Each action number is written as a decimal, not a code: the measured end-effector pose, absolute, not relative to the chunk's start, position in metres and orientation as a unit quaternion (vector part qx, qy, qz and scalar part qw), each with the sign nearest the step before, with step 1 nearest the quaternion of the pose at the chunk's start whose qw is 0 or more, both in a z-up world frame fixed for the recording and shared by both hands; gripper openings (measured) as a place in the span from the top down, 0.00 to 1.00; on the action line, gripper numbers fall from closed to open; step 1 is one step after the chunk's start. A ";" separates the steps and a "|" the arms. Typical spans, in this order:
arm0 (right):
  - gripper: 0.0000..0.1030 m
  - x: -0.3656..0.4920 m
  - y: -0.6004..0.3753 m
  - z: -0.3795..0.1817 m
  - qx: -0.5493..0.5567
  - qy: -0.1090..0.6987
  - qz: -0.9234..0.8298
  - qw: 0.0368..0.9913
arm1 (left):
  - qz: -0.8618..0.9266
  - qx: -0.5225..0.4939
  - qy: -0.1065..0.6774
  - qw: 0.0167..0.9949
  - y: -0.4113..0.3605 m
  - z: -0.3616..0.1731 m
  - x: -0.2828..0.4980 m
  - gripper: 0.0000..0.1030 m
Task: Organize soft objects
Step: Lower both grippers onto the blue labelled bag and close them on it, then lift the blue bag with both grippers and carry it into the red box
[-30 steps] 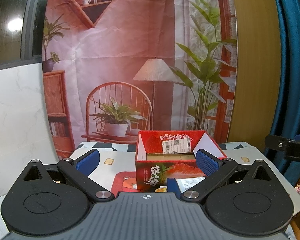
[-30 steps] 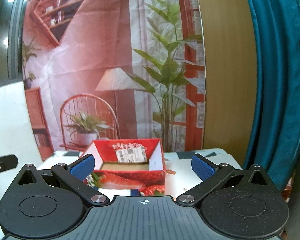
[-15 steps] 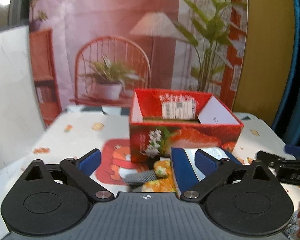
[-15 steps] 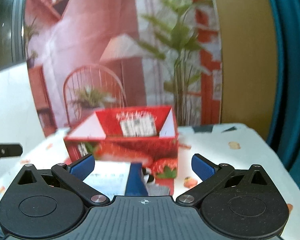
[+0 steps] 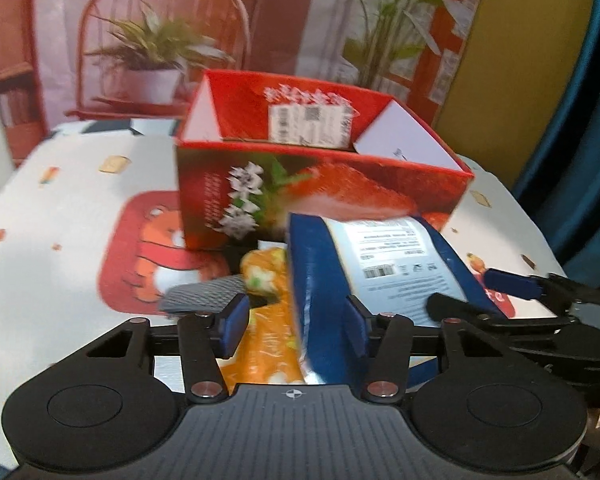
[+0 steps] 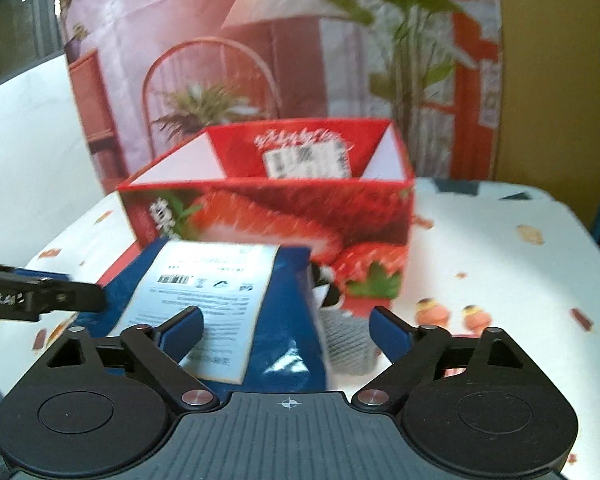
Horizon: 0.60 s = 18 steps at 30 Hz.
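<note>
Our left claw [image 5: 294,320] and right claw [image 6: 286,326], both closing, unclenched, straddle the blue pouch [image 5: 324,300] at frame centre, below the red box [image 5: 320,196].

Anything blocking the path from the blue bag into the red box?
Nothing visible does. The blue bag lies on the table right in front of the red box, whose top is open; only its near wall needs clearing. Both grippers' jaws are closing around the bag: left gripper, right gripper.
</note>
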State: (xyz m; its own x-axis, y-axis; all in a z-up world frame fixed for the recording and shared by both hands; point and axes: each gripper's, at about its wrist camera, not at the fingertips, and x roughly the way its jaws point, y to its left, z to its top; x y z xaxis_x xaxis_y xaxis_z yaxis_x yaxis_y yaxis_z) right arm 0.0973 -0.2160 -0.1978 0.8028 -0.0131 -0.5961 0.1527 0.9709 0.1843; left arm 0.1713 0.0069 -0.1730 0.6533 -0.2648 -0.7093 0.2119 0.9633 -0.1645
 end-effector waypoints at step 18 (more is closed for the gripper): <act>0.38 0.115 -0.224 -0.218 0.126 0.336 0.021 0.933 | -0.181 -0.052 0.427 0.885 -0.008 -0.204 0.197 0.58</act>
State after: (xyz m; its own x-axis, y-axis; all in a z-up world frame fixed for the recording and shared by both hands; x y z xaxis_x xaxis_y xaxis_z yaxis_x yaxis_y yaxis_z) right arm 0.1152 -0.2236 -0.2184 0.7732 0.1250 -0.6217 0.0449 0.9671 0.2503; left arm 0.1973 -0.0078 -0.2042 0.5703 -0.3647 -0.7360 0.2765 0.9290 -0.2460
